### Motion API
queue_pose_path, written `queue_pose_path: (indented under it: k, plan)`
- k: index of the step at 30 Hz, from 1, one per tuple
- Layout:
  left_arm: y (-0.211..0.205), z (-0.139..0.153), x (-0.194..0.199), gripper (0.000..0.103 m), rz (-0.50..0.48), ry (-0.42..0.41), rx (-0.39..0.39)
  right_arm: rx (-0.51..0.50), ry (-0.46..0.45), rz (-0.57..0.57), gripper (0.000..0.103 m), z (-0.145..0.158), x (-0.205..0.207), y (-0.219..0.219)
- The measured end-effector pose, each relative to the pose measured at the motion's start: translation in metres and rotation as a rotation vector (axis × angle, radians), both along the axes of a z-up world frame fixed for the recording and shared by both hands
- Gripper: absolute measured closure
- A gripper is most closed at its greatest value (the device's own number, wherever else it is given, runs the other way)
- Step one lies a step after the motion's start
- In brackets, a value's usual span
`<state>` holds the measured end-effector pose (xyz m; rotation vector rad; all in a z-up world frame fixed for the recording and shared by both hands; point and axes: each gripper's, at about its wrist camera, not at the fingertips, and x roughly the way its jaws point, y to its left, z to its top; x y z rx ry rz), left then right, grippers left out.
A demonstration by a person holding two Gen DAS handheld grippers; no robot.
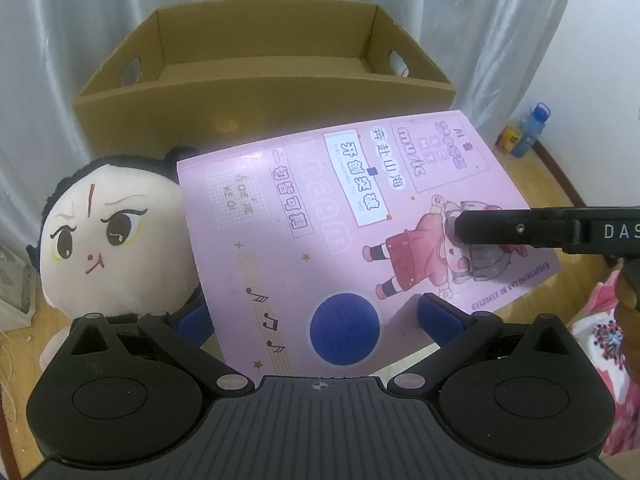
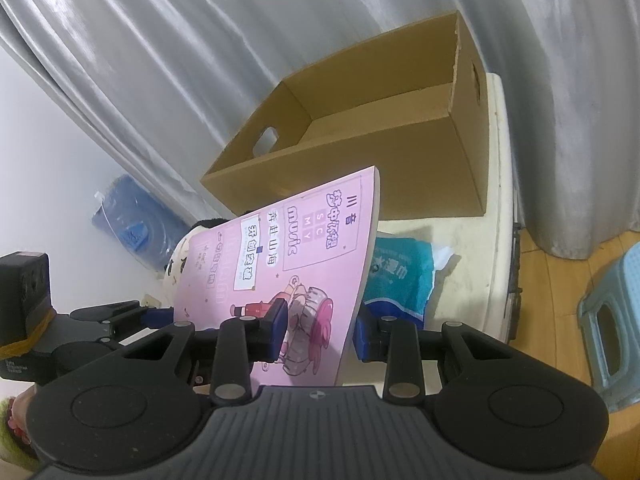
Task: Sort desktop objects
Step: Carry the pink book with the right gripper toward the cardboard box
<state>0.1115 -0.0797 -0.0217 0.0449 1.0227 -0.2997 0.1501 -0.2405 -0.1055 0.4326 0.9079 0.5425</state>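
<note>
From the left wrist camera, the pink softcover notebook with cartoon print (image 1: 360,232) filled the middle of the frame, tilted, its long axis running from about seven o'clock up to one o'clock. The left gripper (image 1: 312,316) stood with its jaws wide, one blue pad at eight o'clock of the book's lower edge and the other at four o'clock, neither pressing on the cover. A dark blue round patch (image 1: 345,327) lay on the cover between them; what it was I could not tell. The right gripper (image 1: 472,227) reached in from three o'clock, its black finger lying across the cartoon figure. A cream plush doll with black hair (image 1: 104,236) leaned at nine o'clock of the book, touching or partly under its edge. The open brown cardboard box (image 1: 264,80) sat at twelve o'clock, apparently empty.

From the right wrist camera, the notebook rose on edge from the right gripper (image 2: 322,326) toward eleven o'clock, bowed slightly, with its near corner between the jaws. They stood narrow and closed on the book, one blue pad on the printed face, the other behind. The box (image 2: 372,152) lay at twelve o'clock beyond the book's far end, on the pale surface (image 2: 472,288). A teal plastic pouch (image 2: 404,276) lay at two o'clock behind the book. The left gripper (image 2: 132,316) showed at nine o'clock.

The right hand was the one carrying the book, and the box lay straight along the book's long axis, so a forward carry looked like the likely route.
</note>
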Motion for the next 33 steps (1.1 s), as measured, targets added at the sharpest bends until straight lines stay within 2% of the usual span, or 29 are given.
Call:
queue_pose_path:
  k: [8, 16, 26, 33]
  plan:
    - [0.0, 0.015, 0.011, 0.0, -0.004, -0.015, 0.009, 0.016, -0.018, -0.018, 0.066, 0.009, 0.003, -0.002]
    - [0.003, 0.054, 0.031, 0.0, 0.002, -0.122, 0.007, 0.046, -0.059, -0.052, 0.066, 0.037, 0.017, -0.003]
    - [0.005, 0.09, 0.085, 0.0, 0.028, -0.228, 0.034, 0.08, -0.097, -0.043, 0.066, 0.08, 0.07, 0.004]
    - [-0.008, 0.09, 0.127, 0.0, 0.03, -0.253, 0.053, 0.059, -0.11, -0.06, 0.066, 0.091, 0.108, 0.007]
